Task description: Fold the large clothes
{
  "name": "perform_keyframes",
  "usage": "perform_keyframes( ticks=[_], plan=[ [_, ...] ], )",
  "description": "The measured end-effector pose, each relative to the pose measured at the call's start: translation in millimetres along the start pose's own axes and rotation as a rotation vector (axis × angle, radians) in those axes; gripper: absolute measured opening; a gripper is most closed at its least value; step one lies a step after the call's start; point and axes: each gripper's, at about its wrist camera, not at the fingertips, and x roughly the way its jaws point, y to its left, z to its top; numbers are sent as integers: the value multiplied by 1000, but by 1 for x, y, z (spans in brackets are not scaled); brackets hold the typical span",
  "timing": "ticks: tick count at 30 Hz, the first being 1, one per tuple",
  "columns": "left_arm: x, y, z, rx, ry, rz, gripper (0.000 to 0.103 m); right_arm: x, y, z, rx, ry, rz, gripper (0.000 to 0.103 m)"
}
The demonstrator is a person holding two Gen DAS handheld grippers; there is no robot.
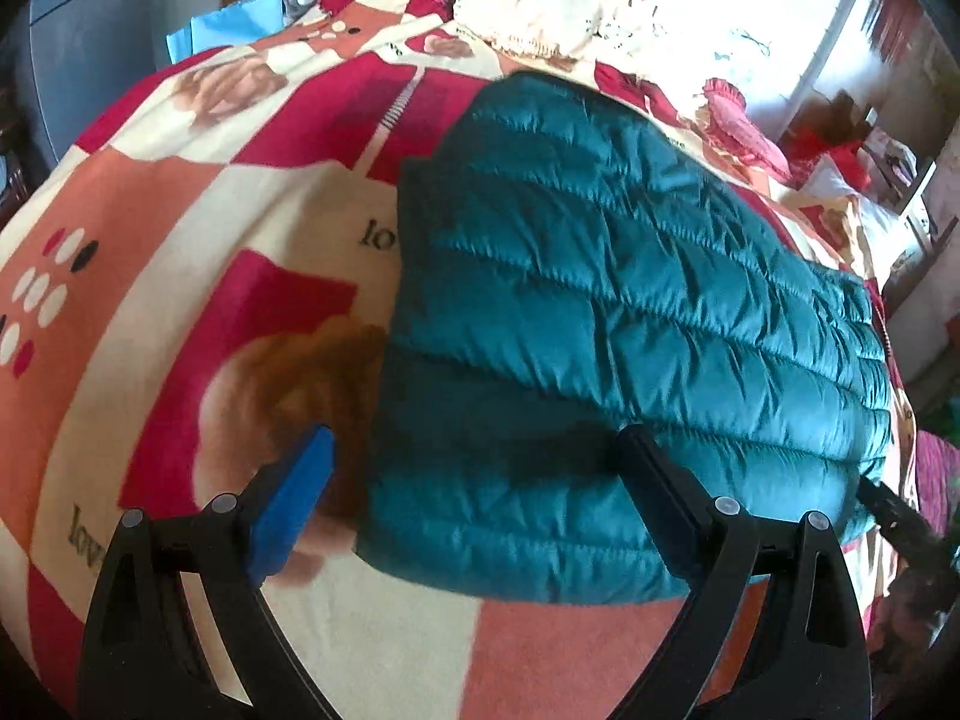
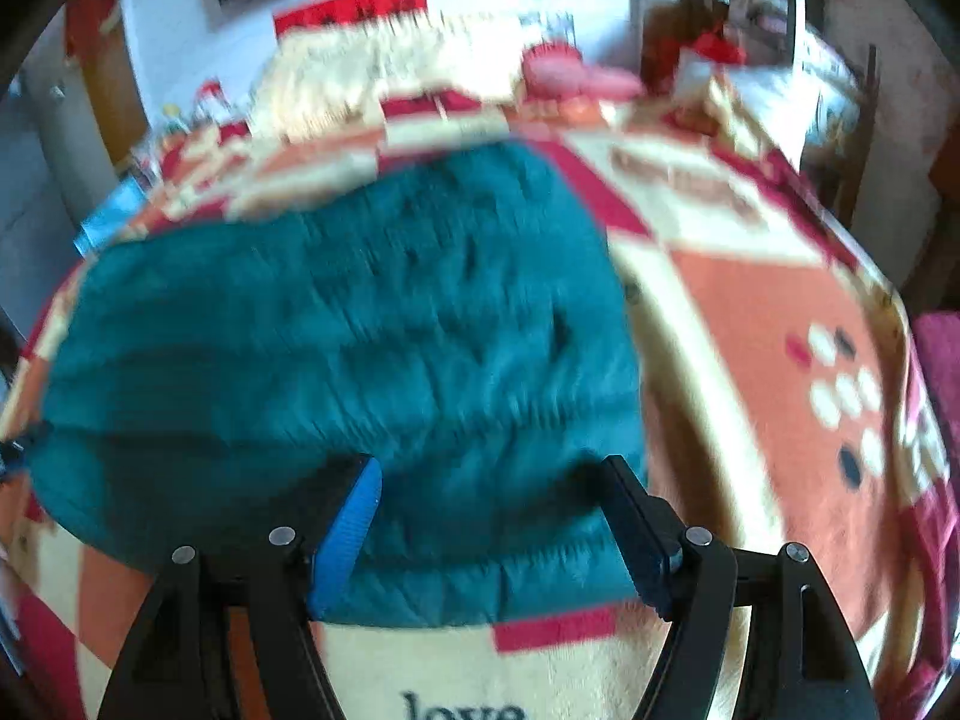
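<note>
1. Teal jacket (image 1: 630,312) lies folded on bed blanket (image 1: 180,240).
2. Left tool (image 1: 474,480), jaws spread, above jacket's near-left corner; nothing pinched.
3. Right tool (image 2: 492,510), jaws spread, over jacket's near edge; view blurred, no grip seen.

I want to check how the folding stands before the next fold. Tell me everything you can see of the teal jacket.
The teal jacket is a quilted, shiny puffer with stitched horizontal channels. It lies flat as a compact, roughly rectangular bundle on the patterned blanket; no sleeves, hood or zip show. Its near edge sits between the open fingers of the left gripper and the right gripper; neither visibly pinches it. The right wrist view is blurred.
</note>
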Motion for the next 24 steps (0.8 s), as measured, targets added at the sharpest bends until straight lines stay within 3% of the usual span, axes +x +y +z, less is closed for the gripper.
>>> perform_keyframes(
  ticks=[8, 16, 20, 24],
  plan=[
    [-22, -21, 21, 21, -73, 6, 95, -25, 3, -9, -17, -34, 22, 72],
    [4, -48, 76, 21, -121, 67, 95, -44, 5, -15, 16, -117, 76, 72],
    [29, -55, 101, 25, -102, 139, 95, -42, 7, -16, -5, -136, 50, 72],
    [60, -50, 114, 12, -19, 184, 95, -30, 6, -10, -15, -112, 58, 72]
  ],
)
